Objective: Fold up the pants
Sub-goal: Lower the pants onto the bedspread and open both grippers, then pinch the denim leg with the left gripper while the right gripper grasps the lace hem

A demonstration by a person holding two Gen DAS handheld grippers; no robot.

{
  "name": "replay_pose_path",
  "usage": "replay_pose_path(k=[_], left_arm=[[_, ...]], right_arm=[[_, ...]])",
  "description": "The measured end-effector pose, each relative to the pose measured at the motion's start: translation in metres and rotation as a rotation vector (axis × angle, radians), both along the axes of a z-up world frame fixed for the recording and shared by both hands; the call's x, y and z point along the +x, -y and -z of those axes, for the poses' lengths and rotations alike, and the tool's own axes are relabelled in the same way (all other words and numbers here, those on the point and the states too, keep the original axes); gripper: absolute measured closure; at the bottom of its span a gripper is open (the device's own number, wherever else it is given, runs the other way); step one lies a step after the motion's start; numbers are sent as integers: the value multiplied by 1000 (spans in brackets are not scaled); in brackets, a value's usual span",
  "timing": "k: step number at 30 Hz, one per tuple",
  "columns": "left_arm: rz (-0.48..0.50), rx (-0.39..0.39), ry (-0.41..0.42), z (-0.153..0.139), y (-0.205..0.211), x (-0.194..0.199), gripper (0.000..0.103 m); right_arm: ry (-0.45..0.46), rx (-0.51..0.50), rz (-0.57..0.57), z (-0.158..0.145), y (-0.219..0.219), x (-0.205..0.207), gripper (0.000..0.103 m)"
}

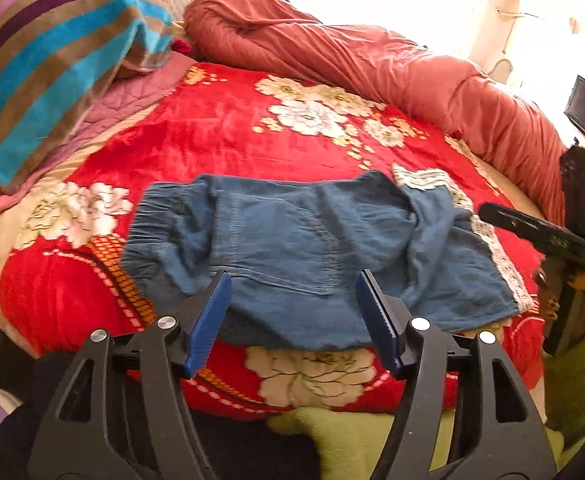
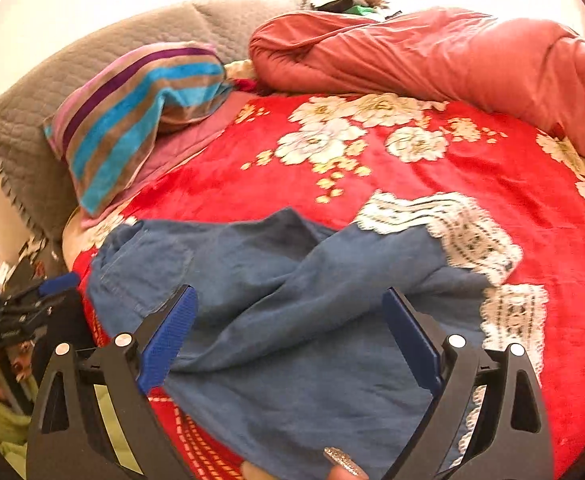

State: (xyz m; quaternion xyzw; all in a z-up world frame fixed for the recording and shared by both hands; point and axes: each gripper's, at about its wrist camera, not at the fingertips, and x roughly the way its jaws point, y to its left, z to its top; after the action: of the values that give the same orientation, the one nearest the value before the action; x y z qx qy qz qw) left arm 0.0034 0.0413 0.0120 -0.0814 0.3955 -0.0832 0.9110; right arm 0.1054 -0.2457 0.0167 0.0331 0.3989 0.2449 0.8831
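Blue pants [image 1: 292,240] lie rumpled, lace-hemmed, ahead of both tongs. Left gripper [image 1: 292,304] and right gripper [image 2: 290,328] gape apart. Bare red blanket [image 1: 220,128] beyond.

On the red flowered blanket [image 1: 220,136]: one pair of blue pants [image 1: 292,248] with two lace-trimmed hems. Beside the blanket: one striped pillow [image 1: 52,64], one rolled pink quilt [image 1: 372,64]. Two grippers, left [image 1: 292,312] and right [image 2: 288,340].
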Motion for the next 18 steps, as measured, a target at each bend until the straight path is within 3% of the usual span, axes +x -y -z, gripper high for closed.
replay_pose_path(k=[10,18], left_arm=[[193,-11,-44,11,64,23,46],[347,14,-116,31,115,58,46]], right_arm=[[-17,-64,7,-2,-15,63,10],[-95,-205,70,32,-37,135,10]])
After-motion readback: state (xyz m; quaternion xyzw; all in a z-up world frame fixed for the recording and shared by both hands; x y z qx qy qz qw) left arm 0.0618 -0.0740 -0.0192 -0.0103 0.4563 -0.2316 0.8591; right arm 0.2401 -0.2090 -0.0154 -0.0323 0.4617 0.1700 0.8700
